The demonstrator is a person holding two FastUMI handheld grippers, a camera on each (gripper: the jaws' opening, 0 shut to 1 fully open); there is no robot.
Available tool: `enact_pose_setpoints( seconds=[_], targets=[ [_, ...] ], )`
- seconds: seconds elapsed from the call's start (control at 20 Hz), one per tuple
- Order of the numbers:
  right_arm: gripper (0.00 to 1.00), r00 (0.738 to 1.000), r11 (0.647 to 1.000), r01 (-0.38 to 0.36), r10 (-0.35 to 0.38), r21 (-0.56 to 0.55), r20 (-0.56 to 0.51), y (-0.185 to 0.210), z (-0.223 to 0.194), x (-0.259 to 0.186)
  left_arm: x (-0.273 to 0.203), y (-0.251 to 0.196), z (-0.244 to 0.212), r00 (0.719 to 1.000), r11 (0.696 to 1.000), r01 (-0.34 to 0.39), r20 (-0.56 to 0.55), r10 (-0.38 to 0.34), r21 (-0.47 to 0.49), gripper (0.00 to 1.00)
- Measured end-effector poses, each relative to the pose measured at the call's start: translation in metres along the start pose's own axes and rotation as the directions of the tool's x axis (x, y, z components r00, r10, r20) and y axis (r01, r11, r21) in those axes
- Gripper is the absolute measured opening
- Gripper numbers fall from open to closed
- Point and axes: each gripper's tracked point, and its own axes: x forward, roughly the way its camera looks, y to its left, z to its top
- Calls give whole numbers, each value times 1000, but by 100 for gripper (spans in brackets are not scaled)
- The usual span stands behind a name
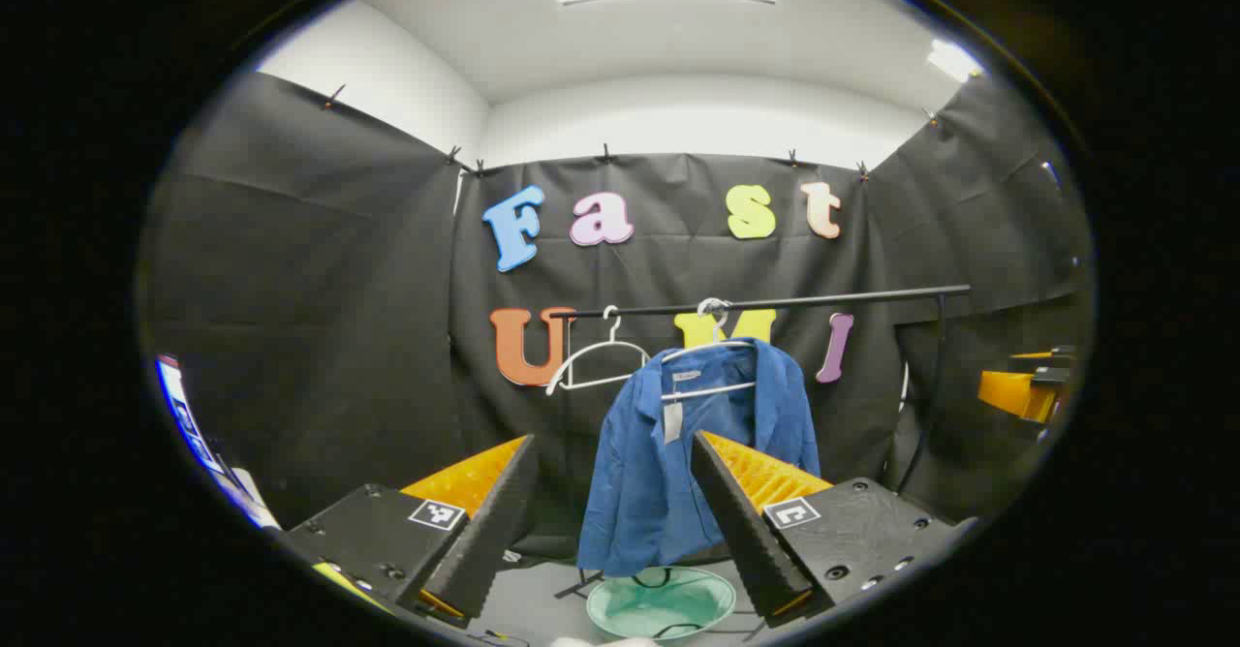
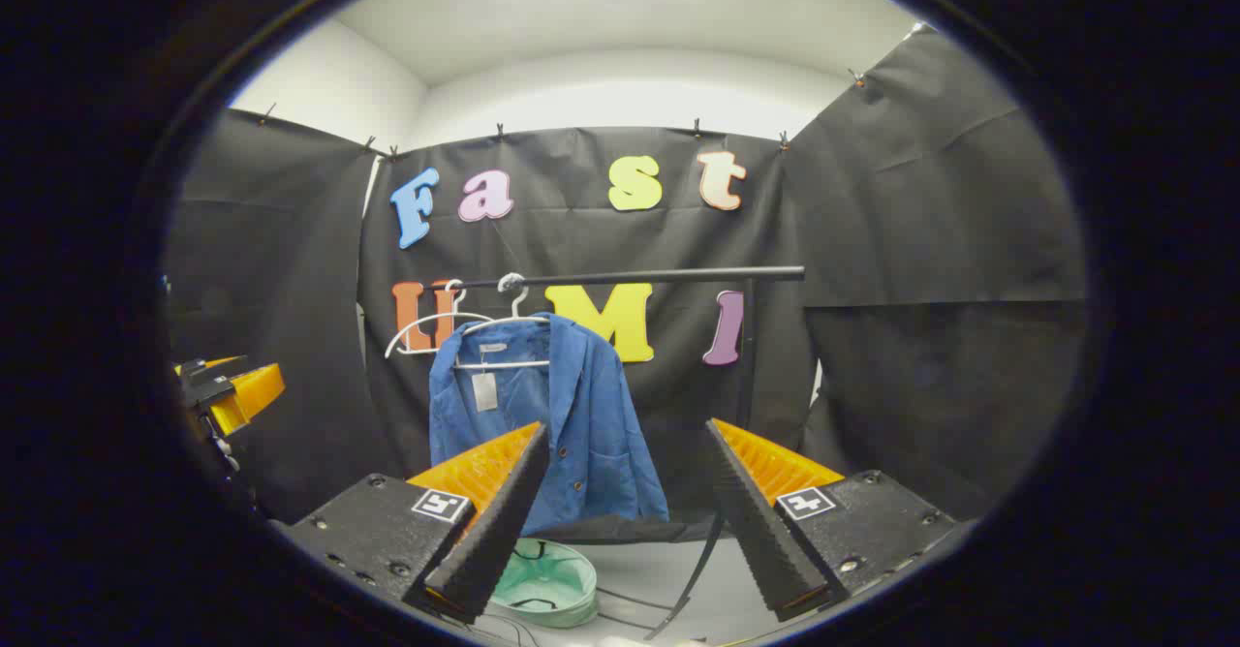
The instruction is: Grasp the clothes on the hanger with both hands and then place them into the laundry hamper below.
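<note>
A blue shirt [image 1: 659,453] hangs on a white hanger [image 1: 712,345] from a black rail [image 1: 775,302]; a pale green laundry hamper [image 1: 661,603] sits on the floor under it. My left gripper [image 1: 612,521] stands open, well short of the shirt, which shows between its fingers. In the right gripper view the same blue shirt [image 2: 581,424] hangs on its white hanger [image 2: 509,323] left of centre, above the hamper [image 2: 542,584]. My right gripper [image 2: 625,511] is open too, apart from the shirt. The other gripper [image 2: 228,390] shows at the far left.
An empty white hanger [image 1: 596,356] hangs left of the shirt on the rail. The rail's upright post [image 2: 746,356] stands at the right, its feet and cables on the pale floor [image 2: 659,569]. The right gripper [image 1: 1027,385] appears at the right edge of the left gripper view.
</note>
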Motion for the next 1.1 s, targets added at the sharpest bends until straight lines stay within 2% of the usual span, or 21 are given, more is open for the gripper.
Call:
enact_pose_setpoints(
  seconds=[0.55,0.85,1.1],
  targets=[
    [99,998,997,-42,39,-63,-47,10,-15,32,23,-6,-8,1000,1000,-4,-17,4,9,100],
    [99,991,991,-117,111,-72,-72,19,-29,87,57,-33,-19,1000,1000,-4,-18,4,12,100],
    [99,983,983,-168,162,-71,-82,24,-36,151,108,-63,-37,1000,1000,11,-18,-11,29,100]
  ],
)
